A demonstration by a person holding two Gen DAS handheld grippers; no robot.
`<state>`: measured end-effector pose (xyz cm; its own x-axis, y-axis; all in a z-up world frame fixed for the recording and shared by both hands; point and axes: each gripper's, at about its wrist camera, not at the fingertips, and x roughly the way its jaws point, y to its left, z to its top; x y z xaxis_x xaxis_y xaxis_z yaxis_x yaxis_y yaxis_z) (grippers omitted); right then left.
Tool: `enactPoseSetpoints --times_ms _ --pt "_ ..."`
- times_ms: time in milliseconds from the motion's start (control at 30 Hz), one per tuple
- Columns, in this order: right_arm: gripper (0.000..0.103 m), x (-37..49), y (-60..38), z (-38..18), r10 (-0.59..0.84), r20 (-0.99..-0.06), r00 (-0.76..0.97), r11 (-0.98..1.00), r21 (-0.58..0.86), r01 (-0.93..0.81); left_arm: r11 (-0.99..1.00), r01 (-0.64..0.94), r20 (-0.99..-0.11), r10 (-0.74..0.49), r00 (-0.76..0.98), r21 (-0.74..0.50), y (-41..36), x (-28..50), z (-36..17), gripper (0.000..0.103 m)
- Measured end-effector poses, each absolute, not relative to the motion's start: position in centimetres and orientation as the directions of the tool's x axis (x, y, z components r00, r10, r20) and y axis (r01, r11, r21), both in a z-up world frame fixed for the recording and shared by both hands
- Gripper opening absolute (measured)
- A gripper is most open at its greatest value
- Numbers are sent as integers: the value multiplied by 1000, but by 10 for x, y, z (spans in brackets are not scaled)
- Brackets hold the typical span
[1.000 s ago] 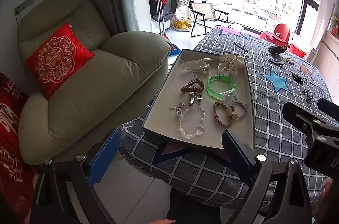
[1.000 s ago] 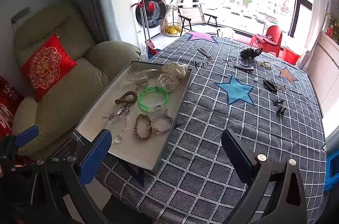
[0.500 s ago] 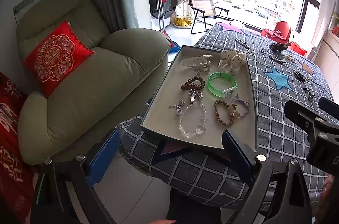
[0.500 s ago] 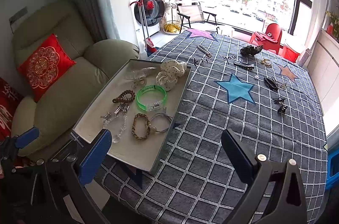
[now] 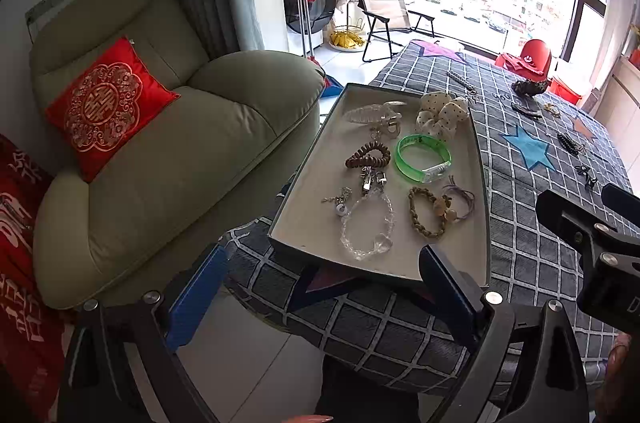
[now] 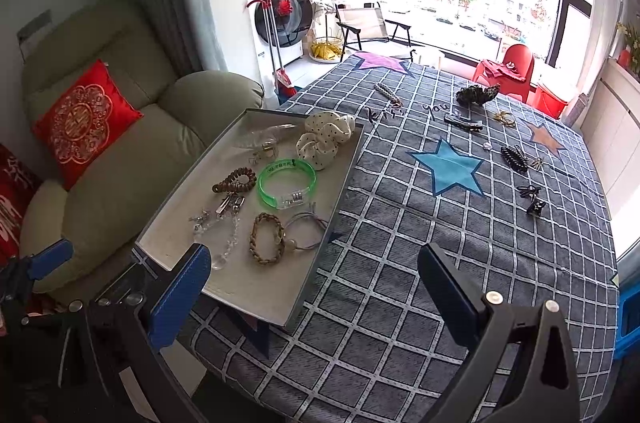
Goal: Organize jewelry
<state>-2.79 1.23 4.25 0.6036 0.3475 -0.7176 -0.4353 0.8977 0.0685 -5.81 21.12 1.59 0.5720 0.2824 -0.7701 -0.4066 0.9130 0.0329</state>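
Observation:
A shallow grey tray sits on the near left corner of the checked tablecloth. It holds a green bangle, a dotted scrunchie, a clear bead bracelet, a braided bracelet, a brown coil tie and a clear claw clip. Loose hair clips and a pearl clip lie on the cloth to the right. My left gripper is open and empty, below the tray's near edge. My right gripper is open and empty over the tray's near right corner.
A green armchair with a red cushion stands left of the table. The table edge curves close below the grippers. A dark scrunchie and black barrette lie at the far side. A red chair stands beyond.
Both views have shifted slightly; the tray sits a little nearer and more central. Nothing on the table has moved, and both grippers stay open.

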Motion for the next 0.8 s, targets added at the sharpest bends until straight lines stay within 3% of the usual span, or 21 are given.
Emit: enactPoseSetpoints --times_ms 800 --pt "103 -26 12 41 346 -720 601 897 68 -436 914 -406 -768 278 577 27 212 -59 17 98"
